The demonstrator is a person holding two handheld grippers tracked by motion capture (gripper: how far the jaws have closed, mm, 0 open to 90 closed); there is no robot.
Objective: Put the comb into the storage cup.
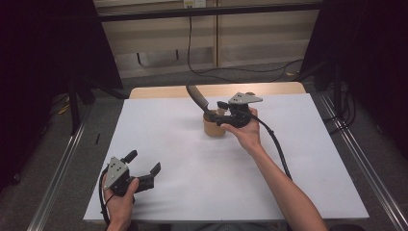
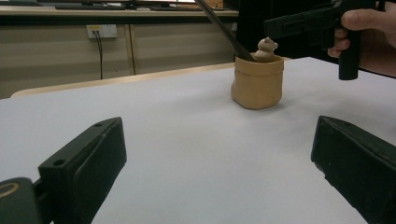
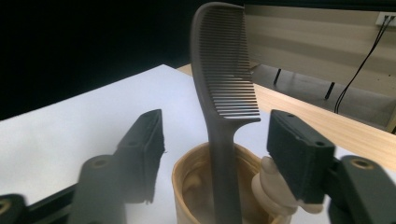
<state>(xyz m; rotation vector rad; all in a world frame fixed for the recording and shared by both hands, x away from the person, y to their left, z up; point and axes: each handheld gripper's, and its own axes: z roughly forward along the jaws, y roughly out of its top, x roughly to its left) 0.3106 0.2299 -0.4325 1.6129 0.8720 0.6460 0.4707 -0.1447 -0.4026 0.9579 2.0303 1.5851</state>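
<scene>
High view
- Comb (image 1: 196, 97): stands handle-down in the cup (image 1: 213, 126), leaning away to the left of the right hand-held gripper (image 1: 223, 111), which hangs just over the cup's rim.
- Cup: tan, on the white worktop (image 1: 168, 144), directly below and ahead of the right hand-held gripper.
- Left hand-held gripper (image 1: 144, 163): low over the near left of the worktop, well apart from the cup, jaws spread, nothing between them.

Left gripper view
- Own jaws: wide apart over bare worktop (image 2: 187, 154).
- Cup (image 2: 258, 83): far ahead and to the right; the comb (image 2: 224, 29) slants up out of it.
- Small pale thing (image 2: 266, 46): sits at the cup's rim; perhaps a stopper or figure, too small to tell.
- Right hand-held gripper (image 2: 280, 28): just above and beside the cup.

Right gripper view
- Own jaws: apart, one on each side of the comb (image 3: 223, 93), pads clear of it, so no grip on it.
- Comb: upright between the jaws, teeth toward the right jaw, handle down in the cup (image 3: 196, 182).
- Pale thing (image 3: 273, 186): in the cup under the right jaw.

Handling
- Comb: likely light, stiff plastic, smooth enough to slip; fine teeth could bend.
- Where to hold: the plain handle or thick spine just above the rim, pads on the flat faces.
- Cup: looks light and may tip if the comb drags it.
</scene>
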